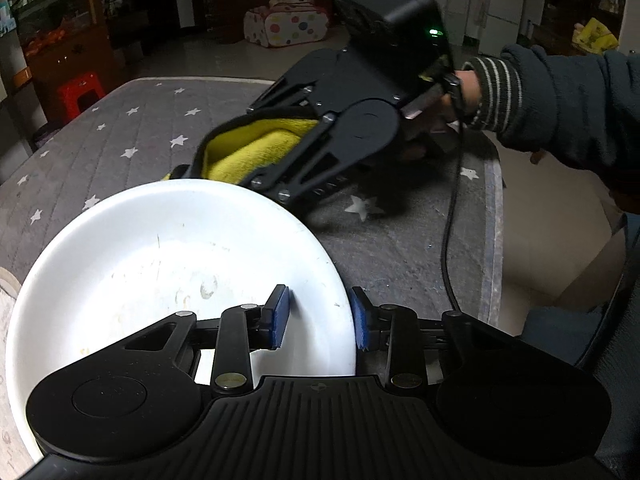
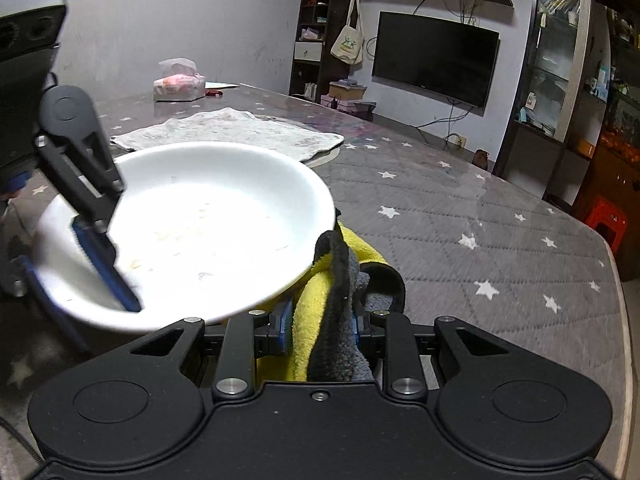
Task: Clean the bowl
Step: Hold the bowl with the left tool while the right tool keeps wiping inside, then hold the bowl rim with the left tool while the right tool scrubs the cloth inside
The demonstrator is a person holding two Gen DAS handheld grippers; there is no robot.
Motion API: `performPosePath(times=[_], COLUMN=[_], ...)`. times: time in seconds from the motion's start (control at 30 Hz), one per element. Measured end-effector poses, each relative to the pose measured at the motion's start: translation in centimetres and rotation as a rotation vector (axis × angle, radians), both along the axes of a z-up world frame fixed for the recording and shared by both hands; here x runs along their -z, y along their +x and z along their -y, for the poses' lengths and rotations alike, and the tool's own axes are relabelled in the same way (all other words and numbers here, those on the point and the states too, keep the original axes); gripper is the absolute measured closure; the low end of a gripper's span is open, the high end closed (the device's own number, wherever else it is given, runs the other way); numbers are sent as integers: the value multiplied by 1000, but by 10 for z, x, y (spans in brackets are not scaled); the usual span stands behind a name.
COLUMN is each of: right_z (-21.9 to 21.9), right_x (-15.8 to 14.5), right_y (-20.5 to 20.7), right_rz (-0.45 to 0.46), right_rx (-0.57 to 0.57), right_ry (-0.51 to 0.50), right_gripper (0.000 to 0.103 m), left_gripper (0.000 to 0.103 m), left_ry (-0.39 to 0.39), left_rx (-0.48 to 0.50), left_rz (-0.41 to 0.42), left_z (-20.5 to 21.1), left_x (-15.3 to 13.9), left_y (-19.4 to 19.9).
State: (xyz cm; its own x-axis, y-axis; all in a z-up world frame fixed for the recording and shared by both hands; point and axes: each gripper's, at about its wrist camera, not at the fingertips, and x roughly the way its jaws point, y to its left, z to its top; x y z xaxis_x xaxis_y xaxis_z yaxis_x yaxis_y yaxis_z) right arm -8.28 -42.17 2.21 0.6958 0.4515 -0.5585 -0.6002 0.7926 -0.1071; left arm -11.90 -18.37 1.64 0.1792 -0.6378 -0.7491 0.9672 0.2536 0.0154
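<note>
A white bowl [image 1: 160, 264] with faint food smears inside is held by its right rim in my left gripper [image 1: 320, 318], one blue pad inside and one outside. In the right wrist view the bowl [image 2: 224, 216] is lifted and tilted, with the left gripper [image 2: 96, 256] clamped on its left rim. My right gripper [image 2: 320, 328] is shut on a folded yellow and grey cloth [image 2: 320, 320], just beyond the bowl's near rim. In the left wrist view the right gripper [image 1: 188, 172] with the cloth [image 1: 256, 148] sits behind the bowl's far rim.
The table has a grey star-patterned cover [image 2: 460, 220]. A white rag [image 2: 228, 128] lies flat beyond the bowl and a tissue pack [image 2: 178, 84] stands further back. A red stool [image 1: 78, 94] stands off the table's far edge. A black cable [image 1: 450, 240] hangs from the right gripper.
</note>
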Motion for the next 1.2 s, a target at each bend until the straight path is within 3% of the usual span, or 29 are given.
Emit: performPosePath(times=[0.23,0.4,0.73,0.93,1.2], right_z=[0,2,8,12,8], right_x=[0,0,1,2,0], right_y=[-4,-13,-45,-66,-59], right_rz=[-14,-18,-17,-20,-21], right_rx=[16,30,44,43,18], right_ry=[-1,-1,15,28,29], right_gripper=[75,75,75,75,75], left_gripper=[67,55,56,58,61], left_ry=[12,21,25,28,31], left_rx=[-33,-69,-102,-67,1], left_rz=[-1,20,3,25,19], left_z=[13,23,39,35,25], left_x=[-4,-5,-5,-8,-7], left_y=[3,5,9,1,-9])
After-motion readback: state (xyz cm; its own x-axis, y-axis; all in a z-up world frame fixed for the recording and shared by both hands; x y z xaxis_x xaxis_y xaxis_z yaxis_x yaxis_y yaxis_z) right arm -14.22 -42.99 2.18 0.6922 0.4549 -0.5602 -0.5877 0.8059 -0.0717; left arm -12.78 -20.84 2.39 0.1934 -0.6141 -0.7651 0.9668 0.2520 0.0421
